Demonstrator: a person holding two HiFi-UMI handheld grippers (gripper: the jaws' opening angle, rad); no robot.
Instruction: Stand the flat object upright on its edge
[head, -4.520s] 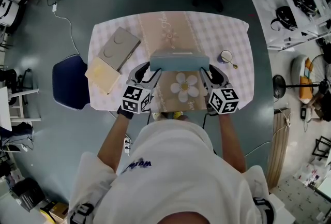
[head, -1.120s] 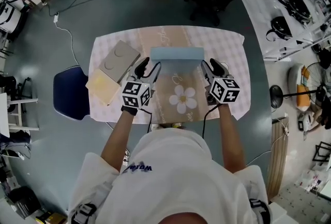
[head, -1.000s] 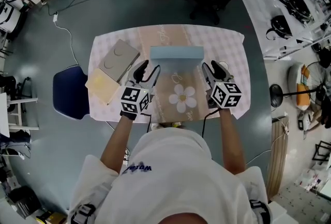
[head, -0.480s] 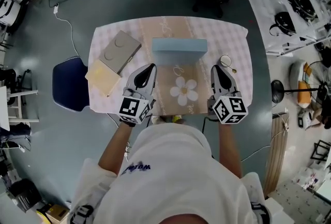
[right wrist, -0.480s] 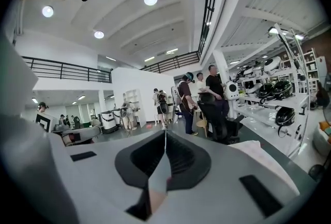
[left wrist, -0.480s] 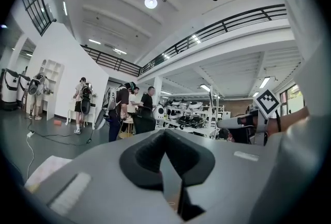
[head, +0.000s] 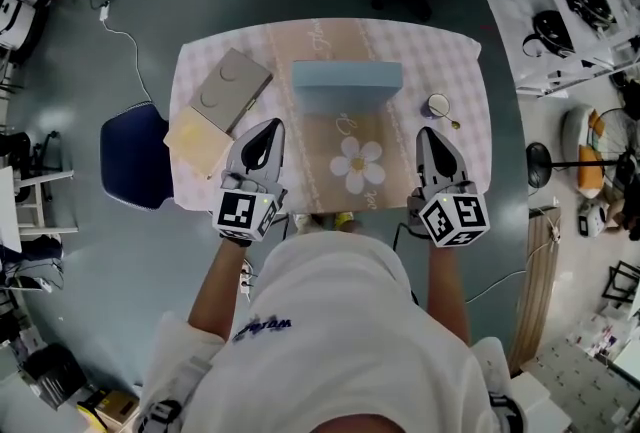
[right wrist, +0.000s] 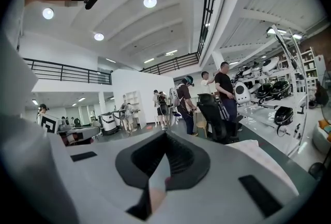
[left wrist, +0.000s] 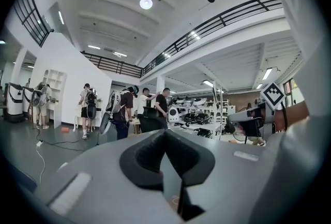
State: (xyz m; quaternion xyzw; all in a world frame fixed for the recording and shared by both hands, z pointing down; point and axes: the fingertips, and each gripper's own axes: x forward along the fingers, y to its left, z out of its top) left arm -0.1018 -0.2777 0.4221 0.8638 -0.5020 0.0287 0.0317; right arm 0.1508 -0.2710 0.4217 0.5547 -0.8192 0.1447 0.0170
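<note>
- Blue is the colour of the flat box (head: 347,86), and it stands up on its long edge.
- It sits on the tan strip (head: 350,136) that runs down the middle of the table (head: 455,71).
- It is at the far end of that strip, past the white flower picture (head: 359,164).
- Your left gripper (head: 262,133) is closed tight. Its two black tips touch and nothing is between them.
- Your right gripper (head: 433,137) has just been closing. Now its tips touch too, and nothing is between them.
- Neither gripper touches the blue box. You hold one on each side of the tan strip, and both are nearer to you than the box.
- Both gripper views look out across a big room, not down at the table.
- A pink and white checked cloth (head: 195,71) covers the table.
- A grey flat box (head: 230,91) lies on the left part of the cloth.
- A pale yellow block (head: 198,143) lies right next to the grey box, on the side nearer to you. Your left gripper is near this block.
- A small round thing (head: 437,106) lies on the right part of the cloth, beyond your right gripper. It is too small to tell what it is.
- A dark blue chair seat (head: 135,158) is on the floor just left of the table.
- Some people (left wrist: 124,109) stand far off in the room.
</note>
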